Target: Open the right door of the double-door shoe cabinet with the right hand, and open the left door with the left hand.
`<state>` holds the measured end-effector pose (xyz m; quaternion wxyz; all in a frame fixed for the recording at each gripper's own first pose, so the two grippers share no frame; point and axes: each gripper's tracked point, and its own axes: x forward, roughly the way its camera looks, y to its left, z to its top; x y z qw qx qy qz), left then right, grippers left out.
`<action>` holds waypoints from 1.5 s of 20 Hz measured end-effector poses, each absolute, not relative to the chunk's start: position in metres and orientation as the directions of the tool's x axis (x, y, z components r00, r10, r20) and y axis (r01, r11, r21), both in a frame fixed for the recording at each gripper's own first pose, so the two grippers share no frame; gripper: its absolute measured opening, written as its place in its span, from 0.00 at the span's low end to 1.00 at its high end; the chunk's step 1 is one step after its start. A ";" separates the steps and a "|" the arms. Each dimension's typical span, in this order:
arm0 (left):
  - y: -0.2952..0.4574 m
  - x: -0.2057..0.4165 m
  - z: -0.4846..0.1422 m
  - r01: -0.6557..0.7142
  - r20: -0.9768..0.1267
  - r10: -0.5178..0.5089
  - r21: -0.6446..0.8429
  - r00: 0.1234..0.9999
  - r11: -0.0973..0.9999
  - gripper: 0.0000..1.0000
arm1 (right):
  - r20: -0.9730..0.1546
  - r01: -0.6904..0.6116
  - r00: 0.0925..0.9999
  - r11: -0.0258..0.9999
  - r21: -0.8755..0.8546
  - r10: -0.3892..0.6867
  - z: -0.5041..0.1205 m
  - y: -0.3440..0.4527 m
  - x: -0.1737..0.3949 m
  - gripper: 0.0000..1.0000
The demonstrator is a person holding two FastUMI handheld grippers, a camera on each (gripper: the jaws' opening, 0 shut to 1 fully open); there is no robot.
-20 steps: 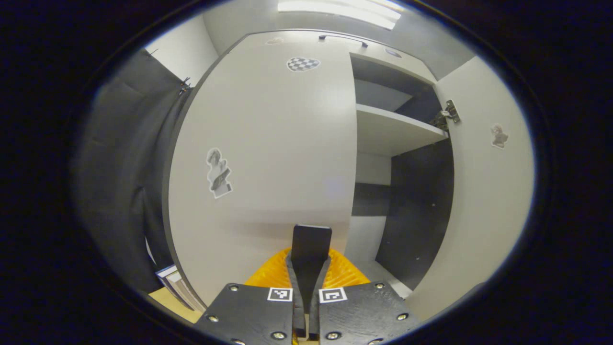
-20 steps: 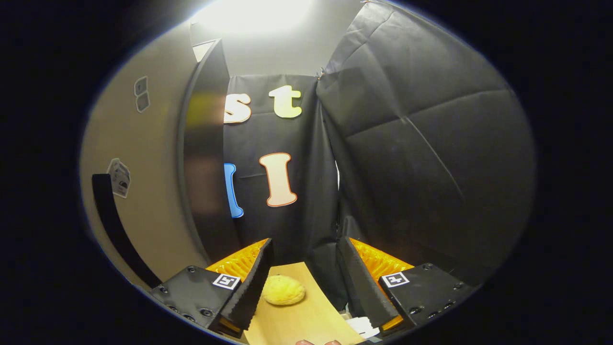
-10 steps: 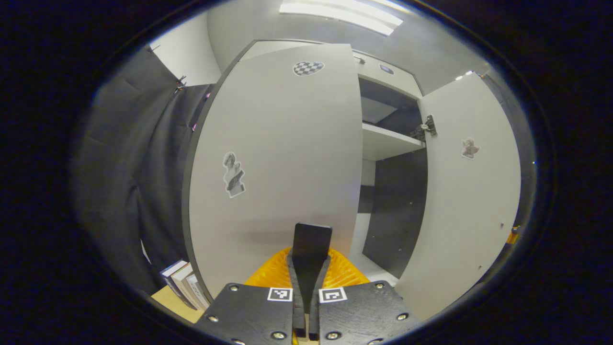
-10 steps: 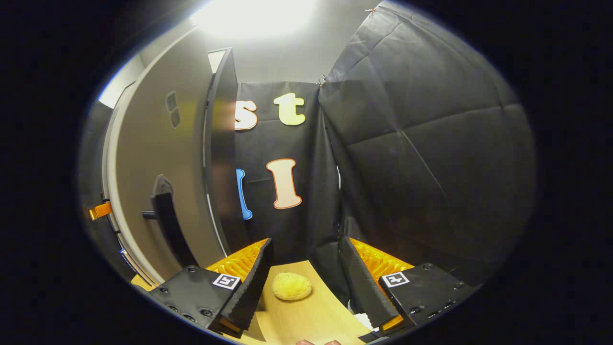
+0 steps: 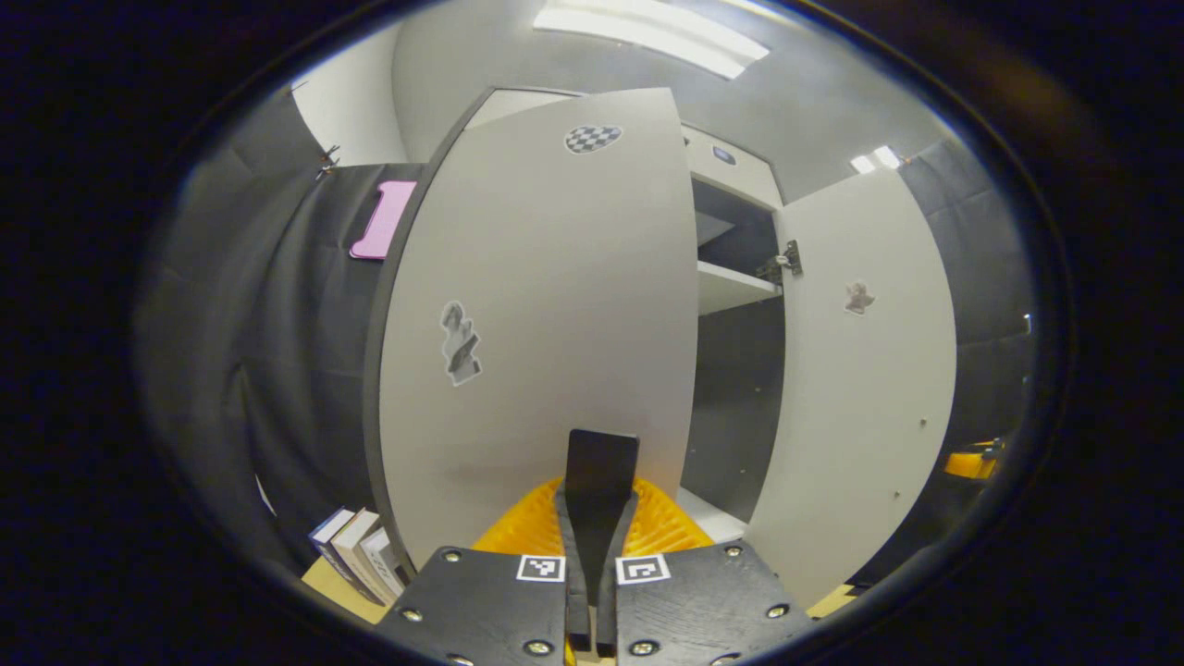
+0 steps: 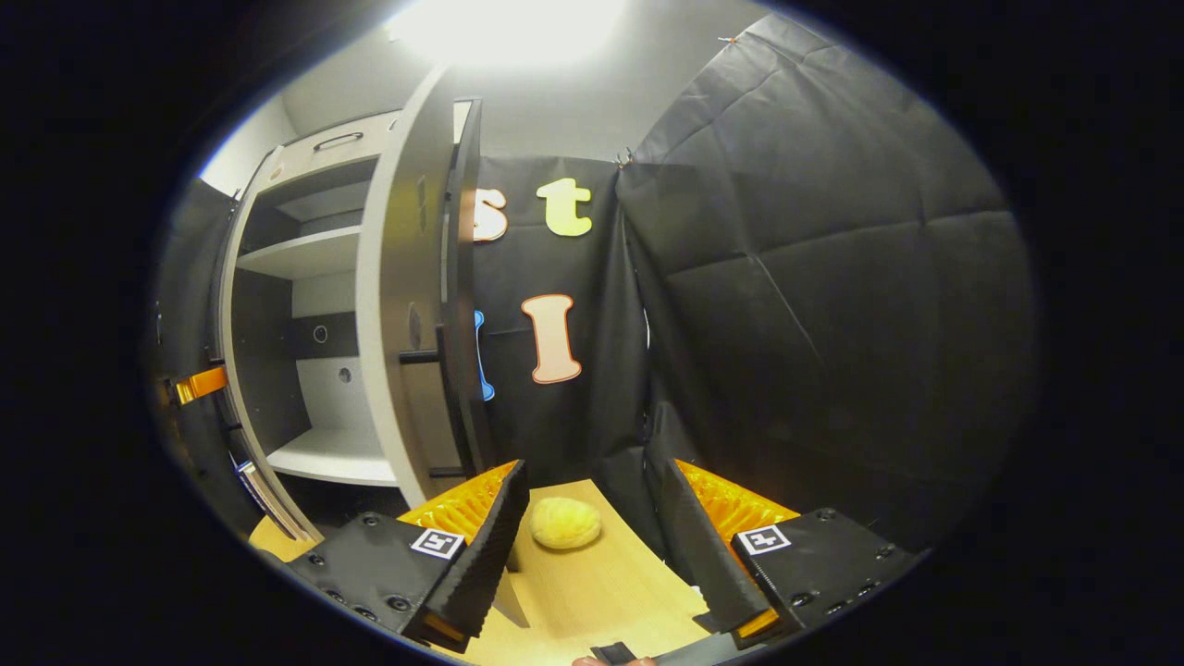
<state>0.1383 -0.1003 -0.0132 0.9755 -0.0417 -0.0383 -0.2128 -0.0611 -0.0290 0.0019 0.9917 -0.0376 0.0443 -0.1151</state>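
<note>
Left gripper [image 5: 601, 462]: fingers pressed together on a dark handle; whether it is the left door's cannot be told.
Left door [image 5: 546, 305]: swung partly out from the shoe cabinet [image 5: 735, 287].
Right door [image 5: 860, 370]: standing wide open, its handle [image 6: 453, 370] free.
Right gripper [image 6: 587, 536]: spread, holding nothing, over the bench [image 6: 592, 592] near a yellow sponge [image 6: 565, 523].
Risk: the handle could slip from the pinch if the pull leaves the hinge arc.
Risk: the door could strike the books [image 5: 356, 555] by the bench's left edge.
</note>
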 end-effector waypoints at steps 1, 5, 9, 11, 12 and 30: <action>-0.098 0.135 -0.013 0.426 0.094 -0.419 -0.067 0.903 0.902 0.05 | -0.077 0.225 0.970 0.971 -0.086 -0.232 0.001 -0.027 -0.064 0.92; -0.083 0.124 -0.014 0.427 0.095 -0.421 -0.062 0.902 0.902 0.05 | -0.076 0.188 0.978 0.981 -0.050 -0.192 -0.002 -0.006 -0.066 0.92; -0.062 0.111 -0.014 0.405 0.100 -0.398 -0.069 0.912 0.912 0.05 | -0.062 0.163 0.984 0.984 -0.068 -0.167 0.000 0.004 -0.070 0.92; -0.048 0.106 -0.014 0.396 0.087 -0.390 -0.071 0.917 0.915 0.05 | -0.064 0.150 0.986 0.987 -0.060 -0.154 -0.003 0.011 -0.074 0.92; -0.042 0.103 -0.015 0.390 0.085 -0.384 -0.069 0.919 0.918 0.05 | -0.066 0.146 0.987 0.988 -0.053 -0.150 -0.005 0.013 -0.074 0.92; 0.116 0.102 -0.014 0.205 0.063 -0.196 -0.208 0.979 0.956 0.02 | -0.074 0.094 0.992 0.992 -0.080 -0.100 -0.008 0.045 -0.063 0.92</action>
